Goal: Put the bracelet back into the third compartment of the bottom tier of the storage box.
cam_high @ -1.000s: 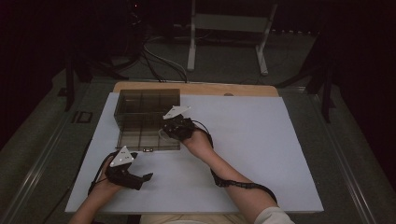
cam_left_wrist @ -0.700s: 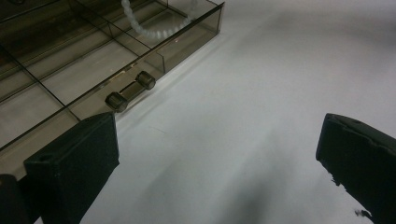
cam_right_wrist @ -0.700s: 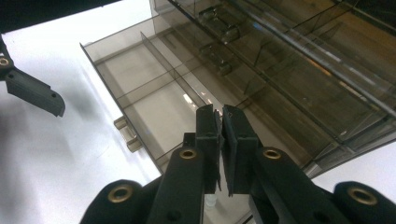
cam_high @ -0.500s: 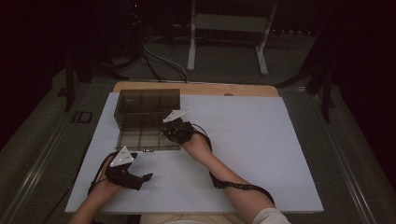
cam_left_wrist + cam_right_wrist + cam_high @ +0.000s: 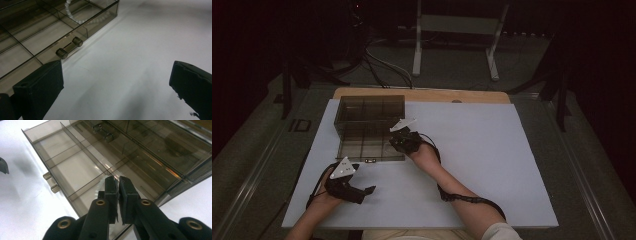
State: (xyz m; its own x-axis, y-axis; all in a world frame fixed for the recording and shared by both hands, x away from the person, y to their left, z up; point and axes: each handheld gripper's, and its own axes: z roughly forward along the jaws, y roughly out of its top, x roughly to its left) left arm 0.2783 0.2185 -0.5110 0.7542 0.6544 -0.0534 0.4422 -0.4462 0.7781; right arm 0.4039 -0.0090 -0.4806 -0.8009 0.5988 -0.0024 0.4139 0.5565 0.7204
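Over the near right compartment of the smoky divided box [image 5: 362, 125], the right gripper [image 5: 118, 185] pinches a white bead string [image 5: 82, 21] between nearly closed jaws, while the left gripper [image 5: 362, 192] rests wide open on bare white tabletop [image 5: 492, 150]; no readable labels.

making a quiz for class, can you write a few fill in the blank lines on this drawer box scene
1. The right gripper has its jaws ____ over the drawer.
2. The left gripper rests with its jaws ____.
3. The string of beads in the drawer is ____ in colour.
4. The drawer of the box is pulled ____.

Missing words: shut; open; white; out
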